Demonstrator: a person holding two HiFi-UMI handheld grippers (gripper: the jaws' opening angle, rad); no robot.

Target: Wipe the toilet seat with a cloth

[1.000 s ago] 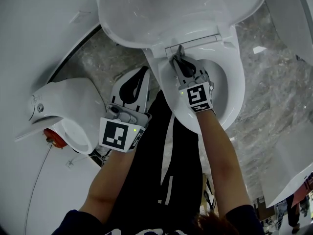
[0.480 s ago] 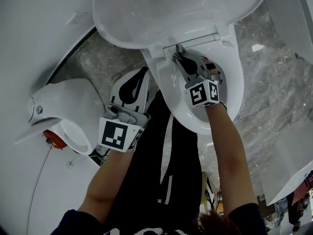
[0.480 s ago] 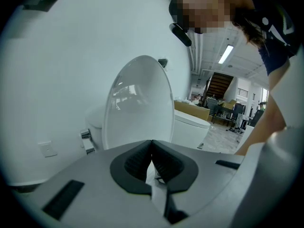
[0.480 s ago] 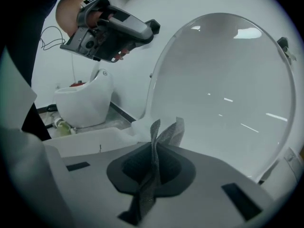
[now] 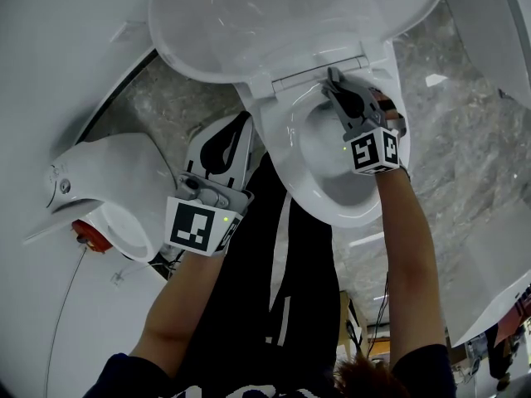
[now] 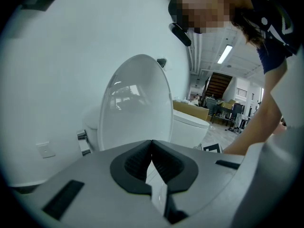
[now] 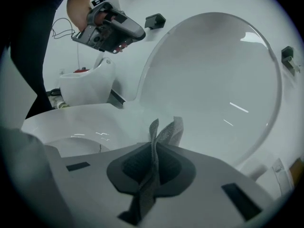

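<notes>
The white toilet has its lid (image 5: pixel 282 19) raised and its seat (image 5: pixel 286 139) down around the bowl. My right gripper (image 5: pixel 332 76) rests at the back right of the seat, just below the hinge. It is shut on a grey mesh cloth (image 7: pixel 160 136), whose folded edge sticks up past the fingertips toward the lid (image 7: pixel 213 75). My left gripper (image 5: pixel 246 123) hangs to the left of the toilet above the floor, shut with nothing in it. The left gripper view looks past its closed jaws at the raised lid (image 6: pixel 137 103).
A white wall fixture (image 5: pixel 108 193) with a red part (image 5: pixel 91 232) beside it sits at the left. Grey marble floor (image 5: pixel 465 131) lies to the right of the toilet. The person's black-clad legs stand right in front of the bowl. Another white toilet (image 6: pixel 190 126) stands further off.
My right gripper has slid with the cloth from the back left of the seat across to the back right. The left gripper has stayed in place.
</notes>
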